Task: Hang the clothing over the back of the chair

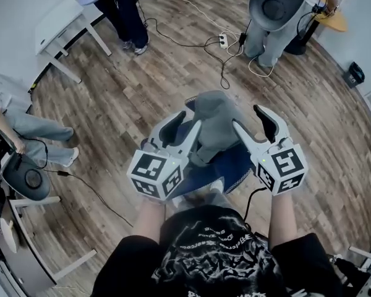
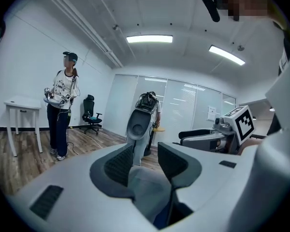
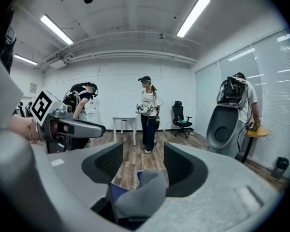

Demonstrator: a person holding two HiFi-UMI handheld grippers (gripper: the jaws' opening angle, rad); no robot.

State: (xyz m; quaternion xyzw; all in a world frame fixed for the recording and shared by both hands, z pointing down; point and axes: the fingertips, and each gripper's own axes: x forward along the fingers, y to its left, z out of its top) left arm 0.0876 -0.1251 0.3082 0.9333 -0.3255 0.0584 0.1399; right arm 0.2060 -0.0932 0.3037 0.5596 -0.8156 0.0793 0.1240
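Head view, grey clothing (image 1: 213,113) bunched between left hand-held gripper (image 1: 190,117) and right hand-held gripper (image 1: 246,116), each clamped on it

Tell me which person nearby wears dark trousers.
The person standing beside the white table; the person at the left edge and the person carrying a grey shell wear pale trousers.

bright even light from ceiling strip lights (image 2: 149,39), soft shadows, strong fisheye bending, dark vignetted corners
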